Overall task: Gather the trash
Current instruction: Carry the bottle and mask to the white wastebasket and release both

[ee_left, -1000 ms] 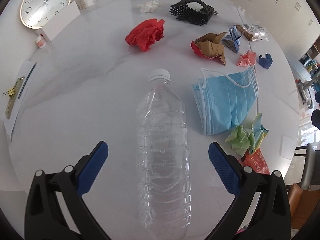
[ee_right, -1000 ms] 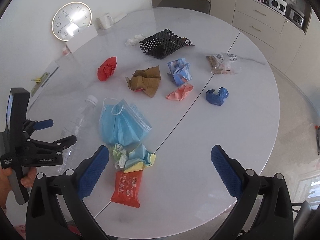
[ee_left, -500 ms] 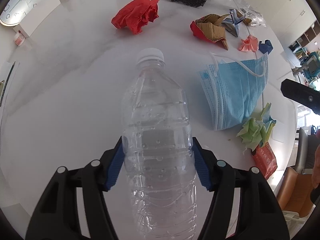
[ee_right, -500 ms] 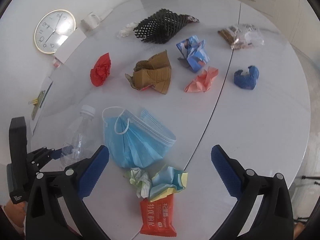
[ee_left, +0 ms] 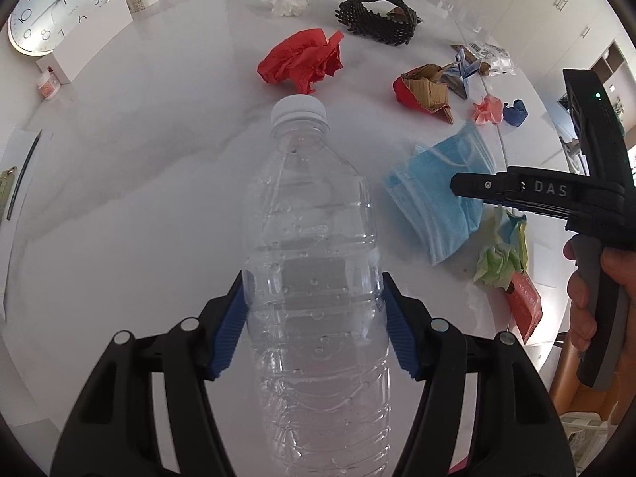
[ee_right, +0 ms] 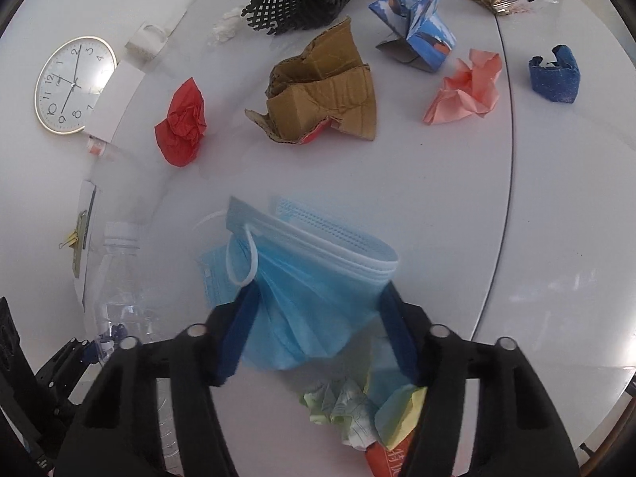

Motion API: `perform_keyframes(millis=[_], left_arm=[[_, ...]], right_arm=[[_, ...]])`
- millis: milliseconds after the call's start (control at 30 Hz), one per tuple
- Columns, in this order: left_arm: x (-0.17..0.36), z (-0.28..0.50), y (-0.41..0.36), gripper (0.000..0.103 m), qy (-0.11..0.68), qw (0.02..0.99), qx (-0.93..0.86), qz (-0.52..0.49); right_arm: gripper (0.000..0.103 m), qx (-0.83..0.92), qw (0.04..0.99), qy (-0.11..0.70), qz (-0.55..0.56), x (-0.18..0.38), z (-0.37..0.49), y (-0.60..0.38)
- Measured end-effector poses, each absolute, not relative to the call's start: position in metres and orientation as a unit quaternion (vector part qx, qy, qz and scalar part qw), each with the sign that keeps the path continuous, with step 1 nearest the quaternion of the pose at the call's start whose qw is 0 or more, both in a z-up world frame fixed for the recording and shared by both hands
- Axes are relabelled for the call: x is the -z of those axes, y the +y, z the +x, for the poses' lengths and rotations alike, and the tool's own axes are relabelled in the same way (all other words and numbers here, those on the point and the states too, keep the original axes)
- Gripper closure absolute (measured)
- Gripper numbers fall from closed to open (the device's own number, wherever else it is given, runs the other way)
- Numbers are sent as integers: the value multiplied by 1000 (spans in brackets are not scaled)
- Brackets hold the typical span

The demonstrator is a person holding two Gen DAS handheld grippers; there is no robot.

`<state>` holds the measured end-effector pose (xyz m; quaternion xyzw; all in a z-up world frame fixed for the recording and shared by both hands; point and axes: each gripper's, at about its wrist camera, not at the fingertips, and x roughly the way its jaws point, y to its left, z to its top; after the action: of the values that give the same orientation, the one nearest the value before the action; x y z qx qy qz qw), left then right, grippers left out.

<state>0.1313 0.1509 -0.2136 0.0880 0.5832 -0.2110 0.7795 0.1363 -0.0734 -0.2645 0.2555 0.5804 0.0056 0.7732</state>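
A clear plastic bottle [ee_left: 314, 262] with a white cap lies lengthwise between the blue pads of the left gripper [ee_left: 314, 330], cap pointing away, both pads pressed on its ribbed body. A pleated blue face mask [ee_right: 314, 302] with a white ear loop bunches between the closing pads of the right gripper [ee_right: 318, 334]. Just behind those fingers lie a crumpled green-yellow paper wad [ee_right: 357, 409] and a red packet [ee_right: 385, 461].
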Motion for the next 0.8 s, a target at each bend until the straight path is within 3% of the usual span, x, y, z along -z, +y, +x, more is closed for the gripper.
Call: perform_keyframes(millis=[33, 67, 167, 500, 800], left_arm=[[213, 132, 152, 41, 582, 781, 210, 87], [211, 132, 155, 41, 582, 781, 209, 85], [208, 133, 157, 42, 579, 785, 205, 80], [166, 115, 143, 42, 537, 806, 232, 93], [121, 60, 45, 41, 504, 794, 317, 121]], right_arm=[[64, -11, 775, 578, 256, 264, 138, -71], [79, -20, 776, 575, 257, 263, 140, -70], [88, -34, 785, 565, 250, 256, 143, -64], [92, -46, 838, 488, 239, 177, 121, -85], [92, 34, 869, 427, 248, 116, 4, -216]])
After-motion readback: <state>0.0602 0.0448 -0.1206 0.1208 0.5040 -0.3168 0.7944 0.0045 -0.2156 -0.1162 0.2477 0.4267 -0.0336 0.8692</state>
